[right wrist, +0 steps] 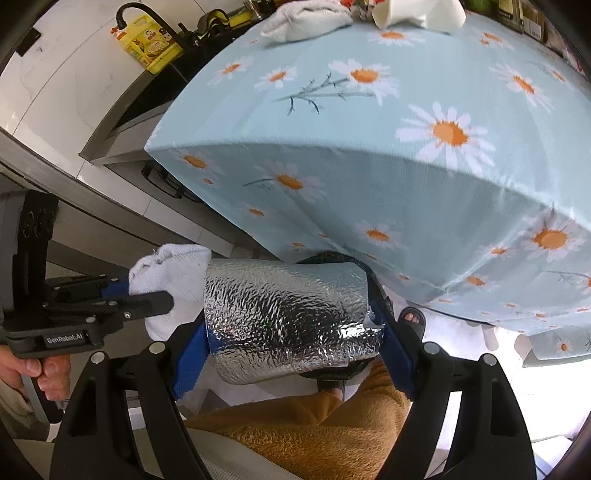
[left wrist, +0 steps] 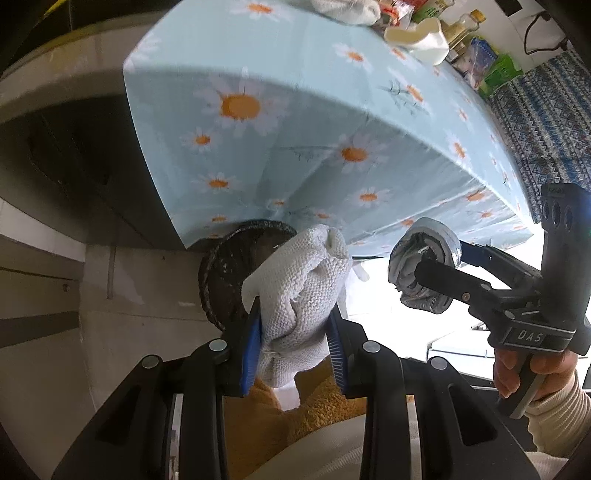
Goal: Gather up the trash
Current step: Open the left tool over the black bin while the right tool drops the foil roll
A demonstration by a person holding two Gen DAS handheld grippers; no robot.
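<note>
My left gripper [left wrist: 295, 310] is shut on a crumpled white knitted cloth [left wrist: 299, 280], which bulges out above its blue pads. The right wrist view shows that left gripper [right wrist: 147, 290] at the left edge, with the white cloth [right wrist: 173, 269] in it. My right gripper [right wrist: 288, 314] is shut on a silver foil roll [right wrist: 280, 306] lying crosswise between its jaws. From the left wrist view, the right gripper [left wrist: 439, 266] clamps the foil roll [left wrist: 421, 258] end-on. Both grippers hang side by side below the table's front edge. A dark round basket [left wrist: 221, 280] sits under the table, just behind the cloth.
A table with a light blue daisy tablecloth [right wrist: 369, 177] overhangs ahead. On it lie a white cloth [right wrist: 306, 18], white paper [left wrist: 424, 37] and bottles and packets [left wrist: 480, 62]. Below are the person's orange fleece trousers [right wrist: 314, 424] and a sandalled foot [right wrist: 412, 317]. A counter [right wrist: 55, 92] stands left.
</note>
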